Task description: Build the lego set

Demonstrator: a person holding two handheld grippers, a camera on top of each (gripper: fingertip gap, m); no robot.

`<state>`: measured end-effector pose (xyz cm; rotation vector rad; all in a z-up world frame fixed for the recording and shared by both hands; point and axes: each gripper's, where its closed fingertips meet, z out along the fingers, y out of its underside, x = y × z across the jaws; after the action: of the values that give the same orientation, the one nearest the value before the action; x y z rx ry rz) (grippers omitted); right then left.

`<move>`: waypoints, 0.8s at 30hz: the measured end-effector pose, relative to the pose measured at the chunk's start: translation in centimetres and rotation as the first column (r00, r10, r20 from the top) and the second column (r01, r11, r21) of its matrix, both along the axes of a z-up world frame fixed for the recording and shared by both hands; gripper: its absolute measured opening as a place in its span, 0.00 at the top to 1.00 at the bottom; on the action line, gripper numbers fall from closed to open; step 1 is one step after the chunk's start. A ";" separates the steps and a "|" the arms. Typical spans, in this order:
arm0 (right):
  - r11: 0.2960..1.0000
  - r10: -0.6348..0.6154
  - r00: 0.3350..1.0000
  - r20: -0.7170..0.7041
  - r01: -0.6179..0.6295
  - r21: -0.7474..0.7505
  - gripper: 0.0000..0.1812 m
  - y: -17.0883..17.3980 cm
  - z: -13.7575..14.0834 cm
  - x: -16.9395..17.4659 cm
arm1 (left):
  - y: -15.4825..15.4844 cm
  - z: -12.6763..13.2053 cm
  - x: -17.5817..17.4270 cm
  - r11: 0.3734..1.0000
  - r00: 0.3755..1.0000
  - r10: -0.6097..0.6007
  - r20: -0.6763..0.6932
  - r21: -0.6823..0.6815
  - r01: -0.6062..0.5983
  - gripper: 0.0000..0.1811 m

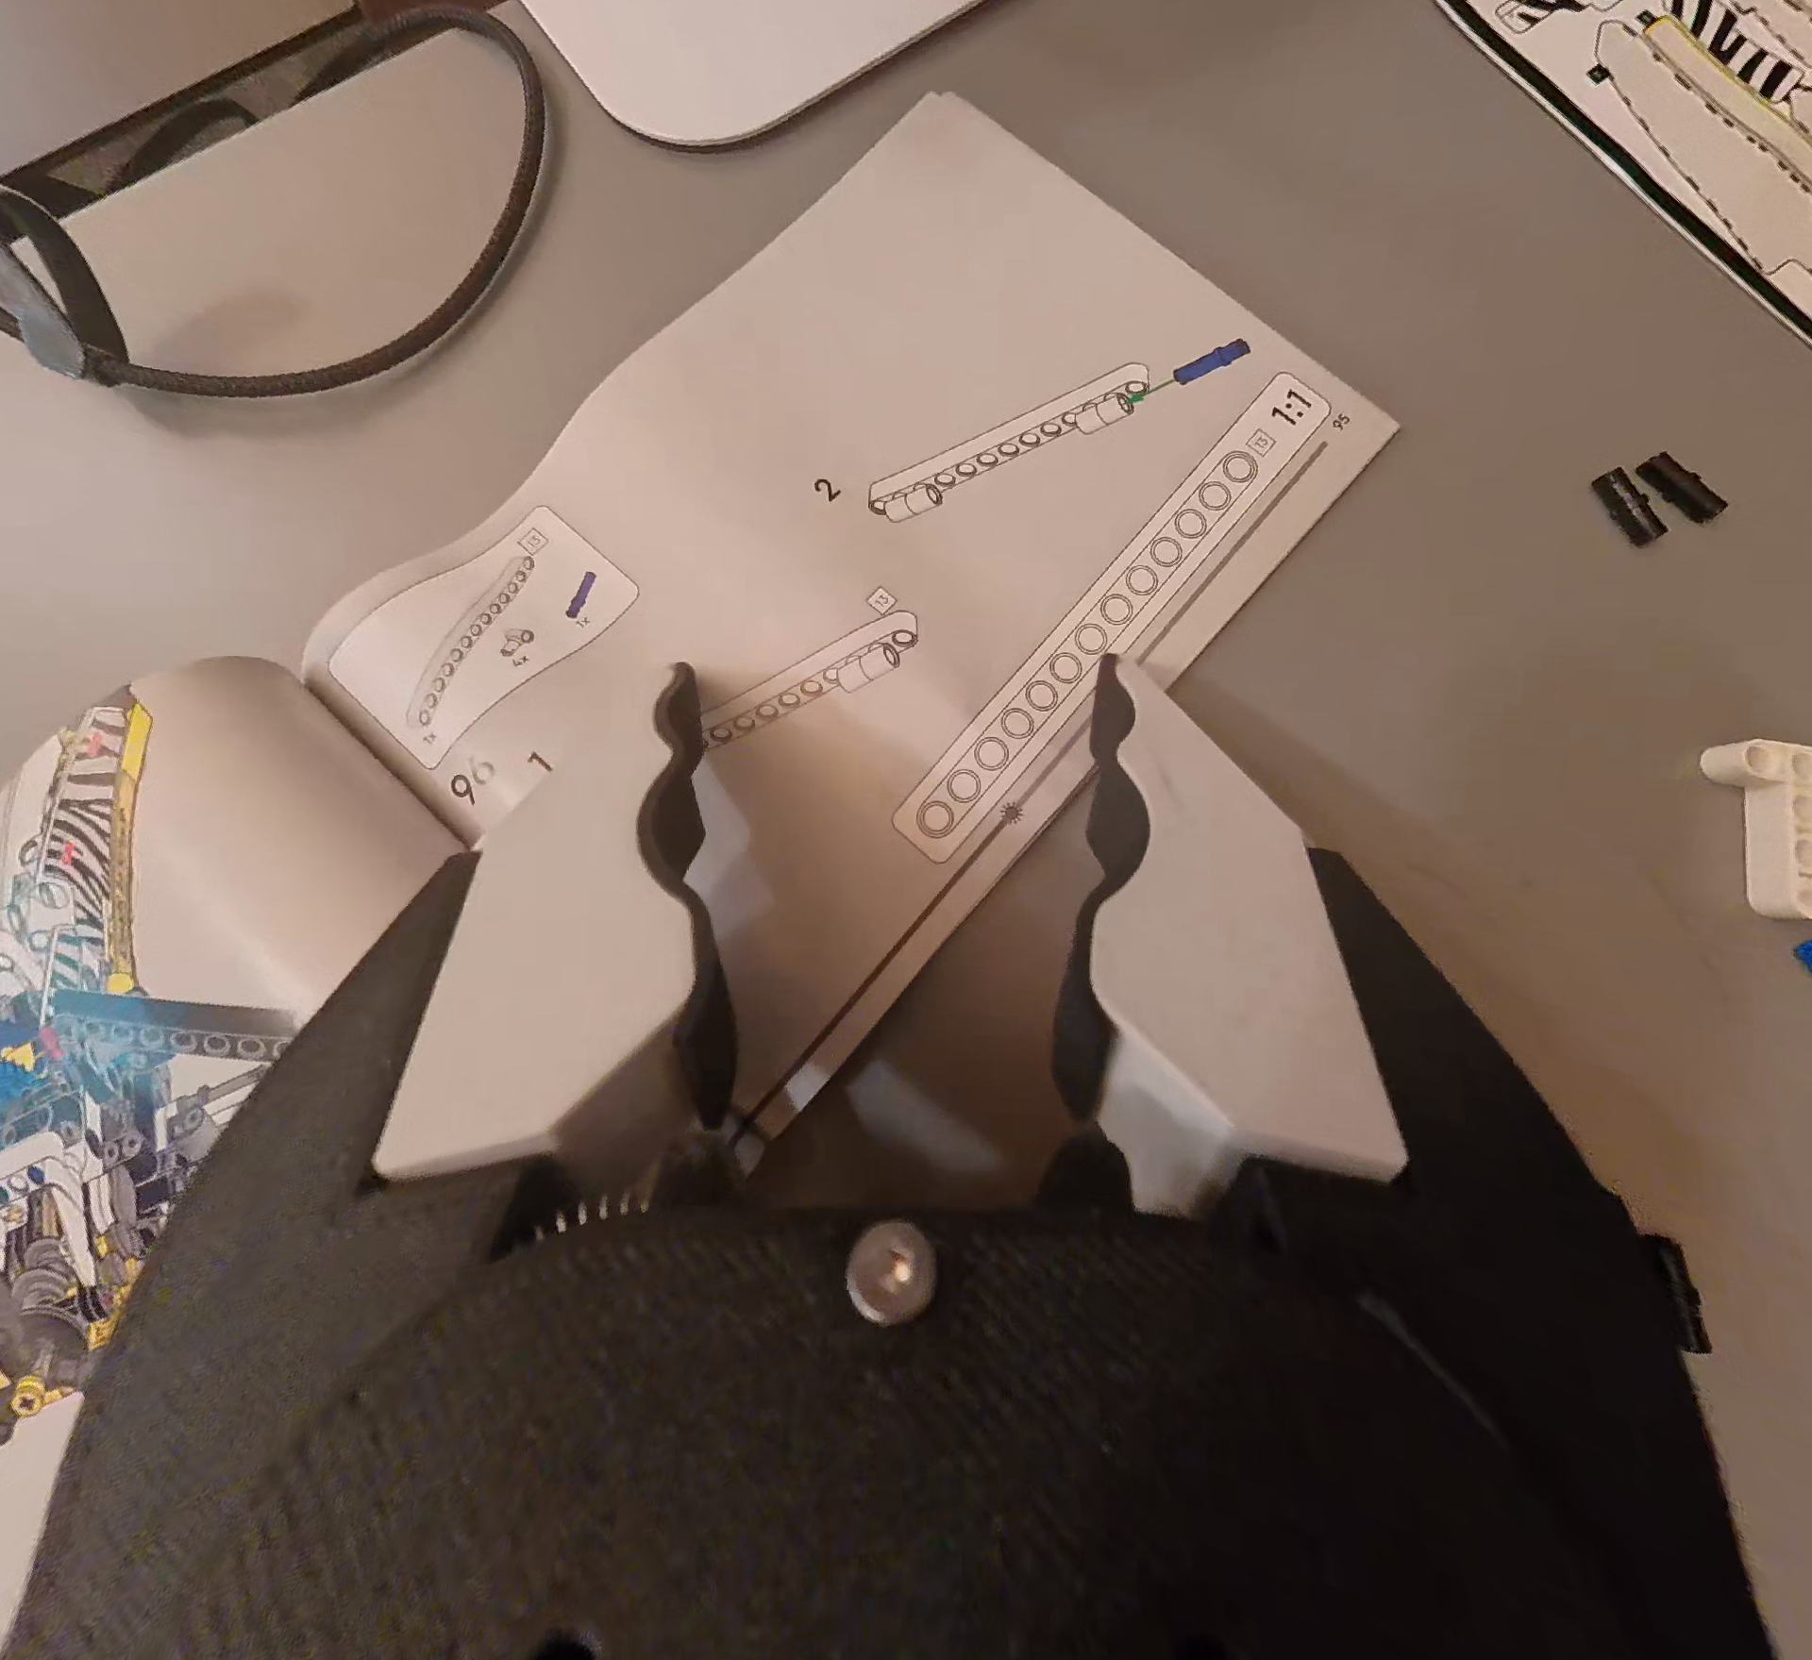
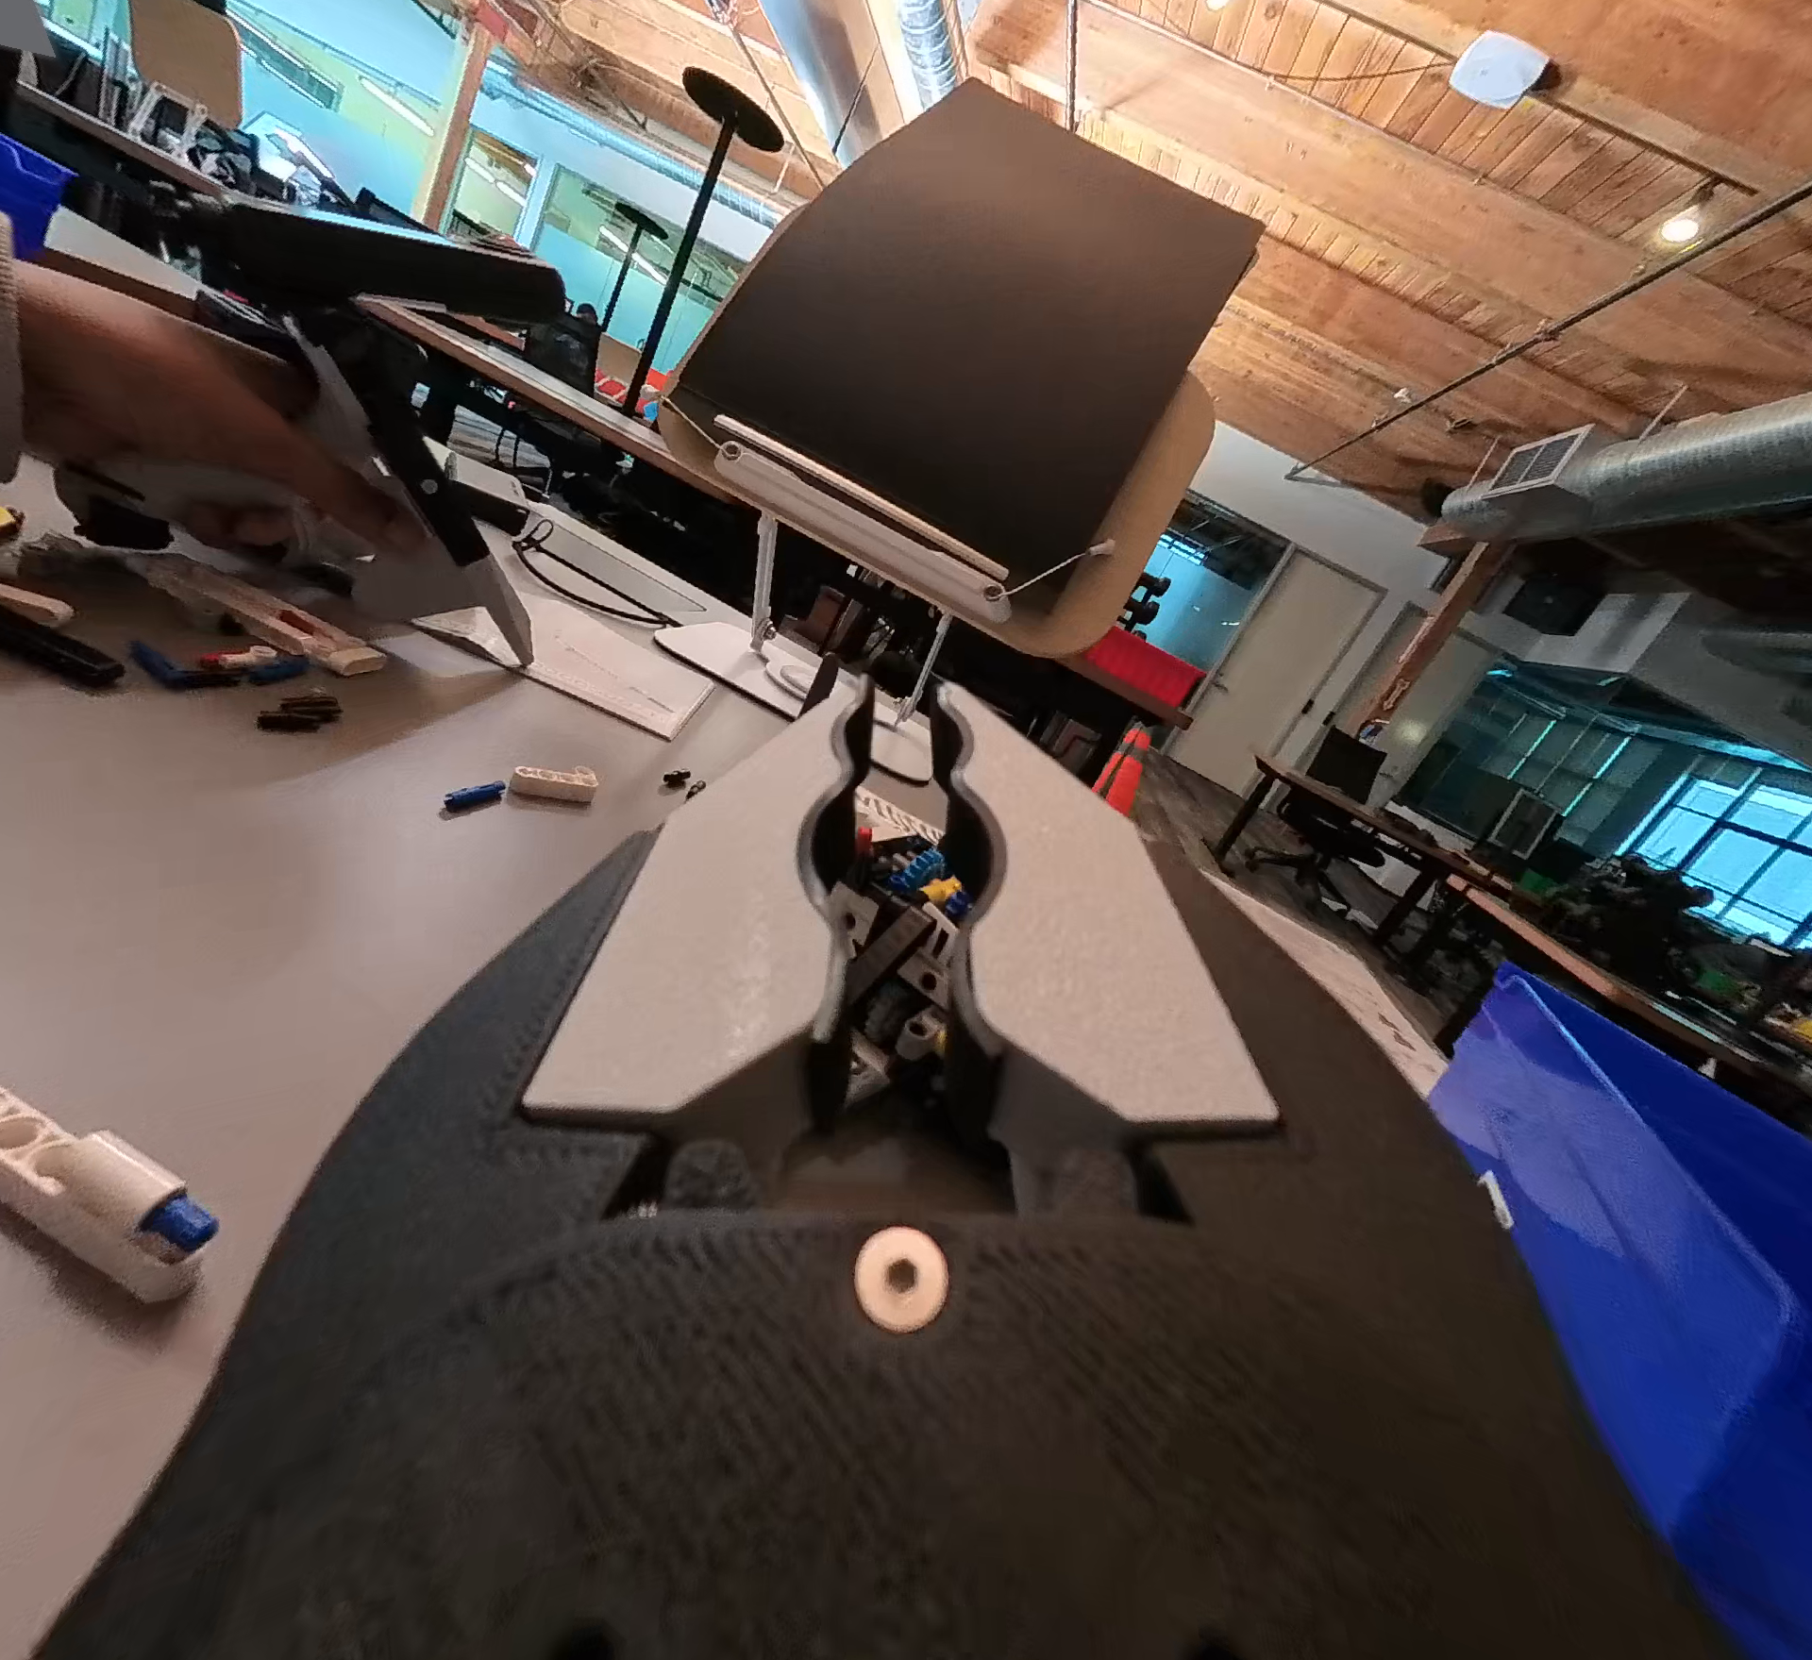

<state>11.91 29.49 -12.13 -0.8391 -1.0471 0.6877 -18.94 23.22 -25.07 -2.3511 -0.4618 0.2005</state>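
Left gripper (image 1: 892,681): jaws wide, empty, over open instruction booklet (image 1: 882,476) bearing printed diagrams. Right gripper (image 2: 902,711): jaws narrow, gripping lego assembly (image 2: 907,927).

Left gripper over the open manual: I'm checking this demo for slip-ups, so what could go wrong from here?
1. The left gripper is open and empty above the instruction booklet; lowering it could pinch or drag the page and lose the step.
2. The two small black pins lie loose on the table, beside the booklet; a sweeping move might scatter them.
3. The right gripper looks nearly shut above a partly built model, hiding most of it.
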 end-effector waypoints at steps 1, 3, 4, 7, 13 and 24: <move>1.000 -0.001 1.000 -0.003 0.001 0.000 0.95 0.0 0.0 0.1 | -0.1 0.0 -0.1 1.000 1.000 -0.001 -0.002 0.000 0.001 0.58; 1.000 -0.002 1.000 -0.008 0.002 0.000 0.95 -0.1 0.1 0.2 | -0.3 0.1 -0.2 1.000 1.000 -0.006 -0.007 0.002 0.006 0.66; 1.000 -0.002 1.000 -0.010 0.002 -0.001 0.95 -0.2 0.1 0.2 | -0.4 0.1 -0.3 1.000 1.000 -0.009 -0.009 0.003 0.009 0.70; 1.000 -0.002 1.000 -0.020 0.002 -0.006 0.96 -0.2 0.2 0.4 | -0.7 0.2 -0.5 0.999 0.999 -0.031 -0.035 -0.010 0.030 0.84; 1.000 0.000 0.999 -0.033 0.000 -0.018 0.96 -0.1 0.3 0.6 | -0.9 0.2 -0.6 0.998 0.992 -0.044 -0.121 -0.050 0.038 1.00; 1.000 0.007 0.999 -0.032 -0.007 -0.012 0.96 -0.2 0.3 0.6 | -3.3 4.2 -3.6 0.942 0.974 0.064 0.217 0.309 -0.130 1.00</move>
<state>12.55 29.33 -11.85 -0.8328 -1.0181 0.7118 -22.55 19.94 -20.85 -2.0361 -0.6594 -0.0694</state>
